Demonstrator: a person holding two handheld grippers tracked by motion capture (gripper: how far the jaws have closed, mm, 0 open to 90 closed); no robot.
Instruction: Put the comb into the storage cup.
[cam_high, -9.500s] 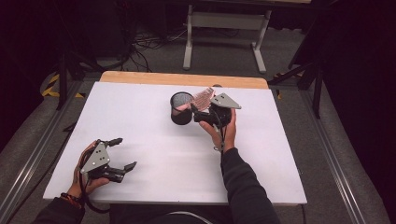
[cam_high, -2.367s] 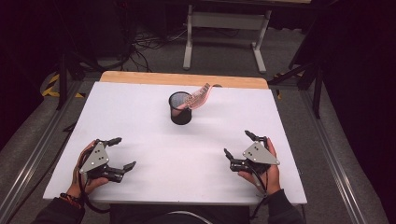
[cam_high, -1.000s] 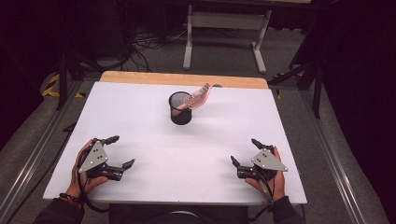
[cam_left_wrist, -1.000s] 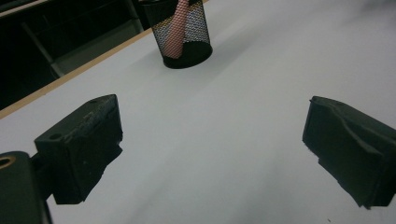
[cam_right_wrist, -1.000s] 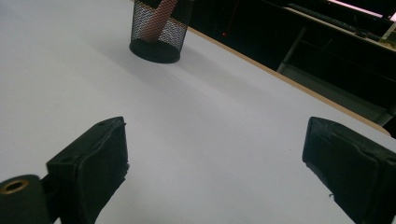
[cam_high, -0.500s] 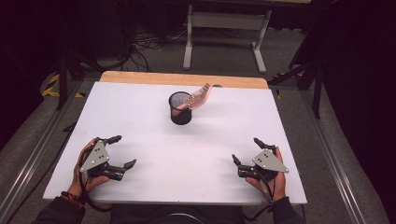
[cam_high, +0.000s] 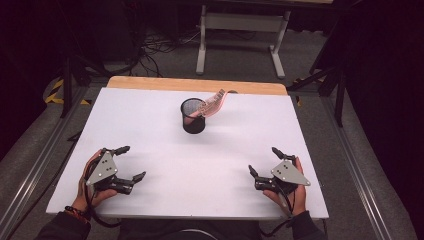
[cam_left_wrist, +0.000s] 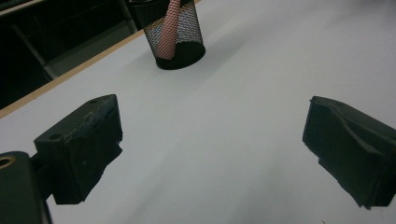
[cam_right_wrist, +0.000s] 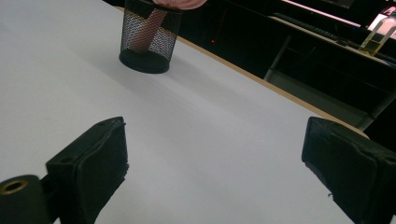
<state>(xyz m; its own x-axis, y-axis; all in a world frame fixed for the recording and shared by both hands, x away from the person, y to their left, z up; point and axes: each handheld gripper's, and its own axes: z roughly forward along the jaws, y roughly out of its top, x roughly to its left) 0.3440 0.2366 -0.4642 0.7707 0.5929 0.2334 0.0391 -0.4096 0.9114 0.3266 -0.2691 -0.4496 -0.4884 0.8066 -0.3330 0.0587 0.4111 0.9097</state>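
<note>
Both claws, left claw (cam_high: 131, 162) and right claw (cam_high: 262, 160), rest wide open and empty on the table (cam_high: 215, 150). The left gripper view shows the pink strip (cam_left_wrist: 169, 28) reaching down inside the mesh cup (cam_left_wrist: 180, 32).

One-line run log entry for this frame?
left gripper: open, resting near table edge | right gripper: open, resting near edge | pink ruler: leaning in mesh cup | nothing held

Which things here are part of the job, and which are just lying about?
Part of the job:
- black mesh cup
- pink ruler standing slanted in the cup
- left gripper, open
- right gripper, open

Lying about:
- white stand on the floor beyond the table
- floor cables
</note>
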